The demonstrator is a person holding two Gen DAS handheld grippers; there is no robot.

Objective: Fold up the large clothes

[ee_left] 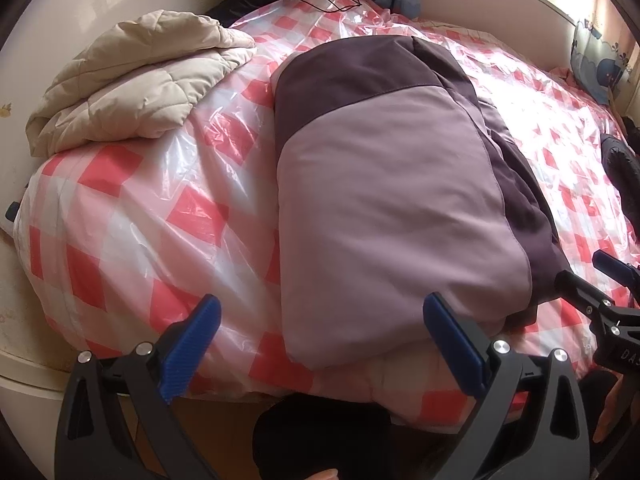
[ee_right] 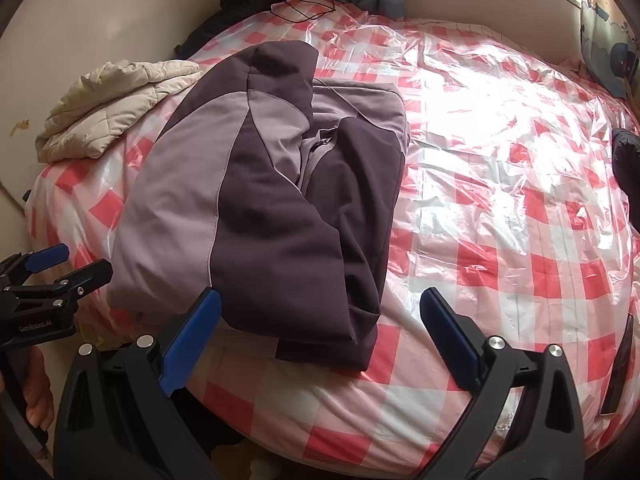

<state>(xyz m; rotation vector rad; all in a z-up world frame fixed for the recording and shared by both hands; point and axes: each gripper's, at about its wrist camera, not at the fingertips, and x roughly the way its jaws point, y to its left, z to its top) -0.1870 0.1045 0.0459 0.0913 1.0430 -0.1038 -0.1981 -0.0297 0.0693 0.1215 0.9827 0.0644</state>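
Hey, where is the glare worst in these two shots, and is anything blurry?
Right wrist view: window light blows out the plastic sheet right of the purple jacket. Left wrist view: milder sheen on the plastic, strongest at the far right; jacket evenly lit. Both views: fisheye bending, dark corners, slightly soft edges.

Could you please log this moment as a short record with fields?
surface: bed with red-checked cover under clear plastic
garment in work: purple two-tone jacket, folded into a bundle near the bed's near edge
other garment: beige quilted coat, folded, far left
left gripper: open, empty
right gripper: open, empty
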